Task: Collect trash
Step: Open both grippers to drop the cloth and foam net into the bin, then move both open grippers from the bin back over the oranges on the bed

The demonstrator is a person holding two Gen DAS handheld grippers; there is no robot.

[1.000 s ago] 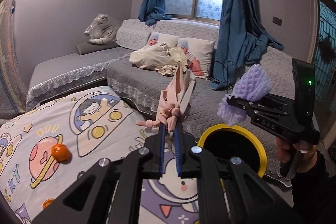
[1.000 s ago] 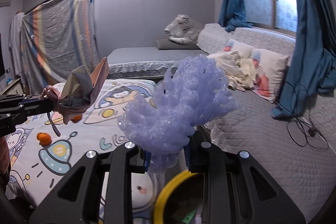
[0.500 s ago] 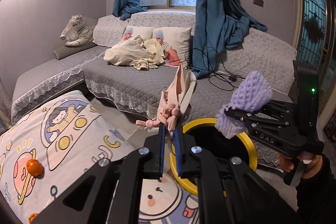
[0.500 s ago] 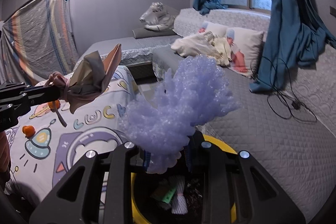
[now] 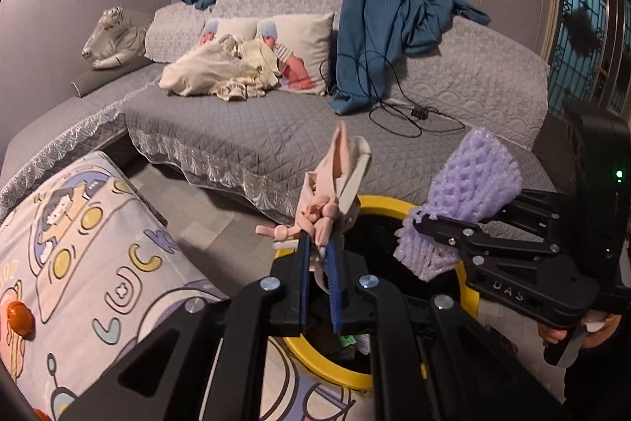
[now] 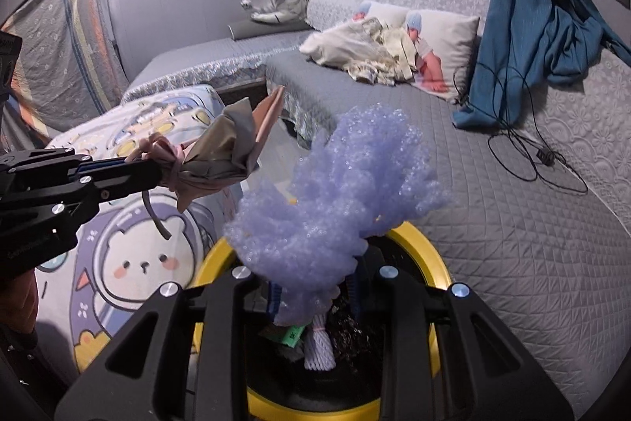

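My left gripper [image 5: 317, 255] is shut on a tied pink plastic bag [image 5: 335, 184], held over the near rim of the yellow-rimmed trash bin [image 5: 469, 287]. It also shows in the right wrist view [image 6: 157, 172], with the bag [image 6: 232, 145] left of the bin. My right gripper [image 6: 315, 296] is shut on a purple foam net [image 6: 339, 192] directly above the bin [image 6: 426, 247]; it also shows in the left wrist view [image 5: 418, 223] with the net [image 5: 469, 192]. Trash lies inside the bin.
A cartoon-print cloth [image 5: 98, 243] covers a surface left of the bin, with an orange fruit [image 5: 17, 316] on it. A grey quilted sofa [image 5: 276, 129] stands behind, with pillows, a cable [image 5: 394, 117] and blue curtains [image 5: 394, 6].
Both grippers have moved right and forward with their loads, from over the cartoon cloth to above the bin. The bin's inside now shows under the right gripper.
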